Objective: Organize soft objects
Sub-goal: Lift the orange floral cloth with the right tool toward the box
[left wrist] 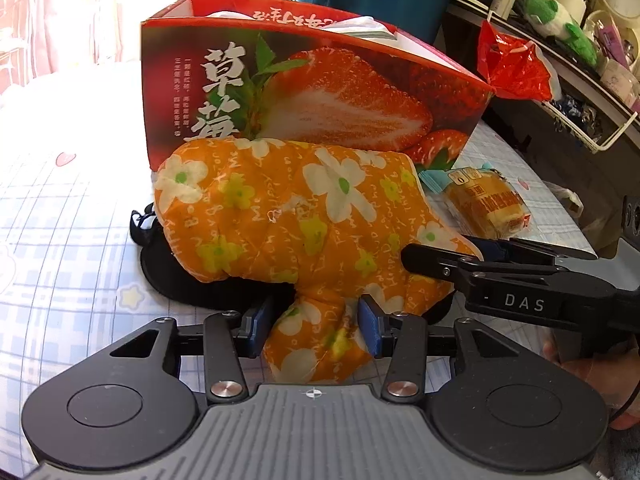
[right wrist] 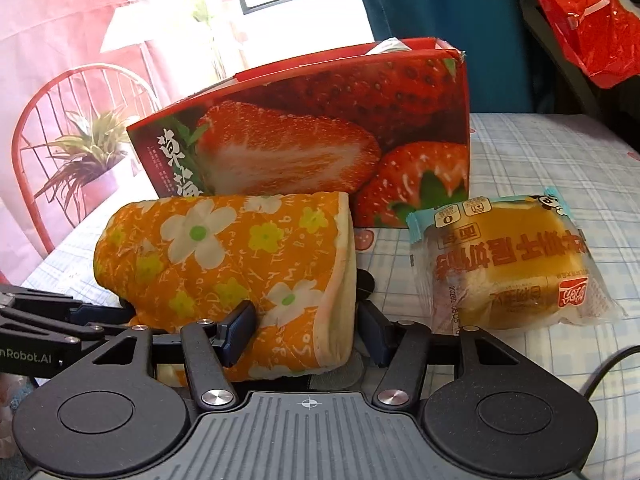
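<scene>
The mitt (left wrist: 280, 216), a quilted orange oven glove printed with white and yellow flowers, lies just in front of the box (left wrist: 320, 92), its back edge close against the box's long strawberry-printed wall, so there is no room behind it; on the side away from the box the checked sheet (left wrist: 60, 216) lies bare and open, and to the right of the mitt, also in front of the box, a wrapped bun (right wrist: 508, 272) sits near but apart from it, leaving a narrow strip of sheet between. The left gripper (left wrist: 316, 322) points steeply down toward the box, its blue pads half closed and pinching the mitt's narrow thumb lobe, the fabric bunched between them; the right gripper (right wrist: 304, 328) comes in from the right, tilted less steeply, its jaws about half open and clamped across the mitt's cuff end, the left pad (right wrist: 240, 330) dented into the padding and the other against the cream-bound rim. A hand (left wrist: 592, 376) shows at the right gripper's handle. Under the mitt a flat black thing (left wrist: 172, 276) with a strap peeks out; what it is I cannot tell. The box is glossy card, open at the top, with white cloth (left wrist: 360, 26) showing inside; the bun's wrapper is clear, crinkled plastic.
</scene>
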The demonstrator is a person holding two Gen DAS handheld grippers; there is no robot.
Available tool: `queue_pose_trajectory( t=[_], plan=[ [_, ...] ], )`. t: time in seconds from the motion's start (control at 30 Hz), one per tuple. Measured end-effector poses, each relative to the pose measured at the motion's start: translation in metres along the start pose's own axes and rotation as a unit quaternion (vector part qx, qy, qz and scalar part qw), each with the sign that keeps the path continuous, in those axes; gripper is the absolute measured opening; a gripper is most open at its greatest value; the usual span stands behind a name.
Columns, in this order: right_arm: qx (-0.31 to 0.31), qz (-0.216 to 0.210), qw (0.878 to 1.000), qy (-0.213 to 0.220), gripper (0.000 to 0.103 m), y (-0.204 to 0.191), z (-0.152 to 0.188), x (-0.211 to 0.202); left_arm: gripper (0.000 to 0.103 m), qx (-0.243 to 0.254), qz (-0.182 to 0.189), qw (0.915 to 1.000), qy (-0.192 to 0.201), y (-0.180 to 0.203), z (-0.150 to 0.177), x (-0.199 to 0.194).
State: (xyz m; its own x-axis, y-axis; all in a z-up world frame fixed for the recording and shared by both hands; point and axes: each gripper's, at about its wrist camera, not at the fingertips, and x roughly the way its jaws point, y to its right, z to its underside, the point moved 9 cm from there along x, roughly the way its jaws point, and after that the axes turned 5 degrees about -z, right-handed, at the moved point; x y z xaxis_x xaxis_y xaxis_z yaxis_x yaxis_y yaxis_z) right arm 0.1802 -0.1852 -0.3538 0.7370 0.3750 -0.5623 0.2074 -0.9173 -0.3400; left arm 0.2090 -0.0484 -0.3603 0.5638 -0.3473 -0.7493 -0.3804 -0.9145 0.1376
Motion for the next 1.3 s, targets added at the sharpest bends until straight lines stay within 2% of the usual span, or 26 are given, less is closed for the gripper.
queue_pose_trajectory(
  t=[0.13, 0.4, 0.7, 0.83, 0.97, 1.03, 1.13, 1.3],
  plan=[
    [-0.016, 0.006, 1.0, 0.0, 0.053, -0.002, -0.001, -0.001, 0.047, -0.02, 0.009, 0.9998, 0.004, -0.006, 0.001, -0.002],
    [-0.053, 0.013, 0.998, 0.006, 0.053, -0.011, -0.004, -0.005, 0.047, -0.014, 0.006, 0.9998, 0.01, -0.006, 0.002, -0.002],
    [-0.006, -0.01, 1.0, 0.003, 0.054, -0.002, -0.001, -0.002, 0.047, -0.009, 0.001, 0.9998, 0.015, -0.004, 0.002, -0.002],
    [-0.009, -0.011, 1.0, 0.004, 0.045, -0.005, -0.002, -0.004, 0.047, -0.007, 0.0, 0.9999, 0.016, -0.003, 0.002, -0.001],
    [-0.037, -0.005, 0.999, 0.029, 0.034, -0.013, -0.009, -0.013, 0.047, -0.009, 0.002, 0.9998, 0.015, -0.003, 0.001, -0.001],
    [-0.055, -0.004, 0.998, 0.043, 0.024, -0.018, -0.014, -0.018, 0.047, -0.008, 0.001, 0.9998, 0.016, -0.003, 0.001, -0.001],
    [-0.068, -0.012, 0.996, 0.054, 0.015, -0.024, -0.017, -0.022, 0.047, -0.009, 0.002, 0.9998, 0.016, -0.002, 0.001, -0.001],
    [-0.079, -0.019, 0.996, 0.045, 0.011, -0.025, -0.017, -0.019, 0.047, -0.009, 0.002, 0.9998, 0.016, -0.002, 0.001, -0.001]
  ],
)
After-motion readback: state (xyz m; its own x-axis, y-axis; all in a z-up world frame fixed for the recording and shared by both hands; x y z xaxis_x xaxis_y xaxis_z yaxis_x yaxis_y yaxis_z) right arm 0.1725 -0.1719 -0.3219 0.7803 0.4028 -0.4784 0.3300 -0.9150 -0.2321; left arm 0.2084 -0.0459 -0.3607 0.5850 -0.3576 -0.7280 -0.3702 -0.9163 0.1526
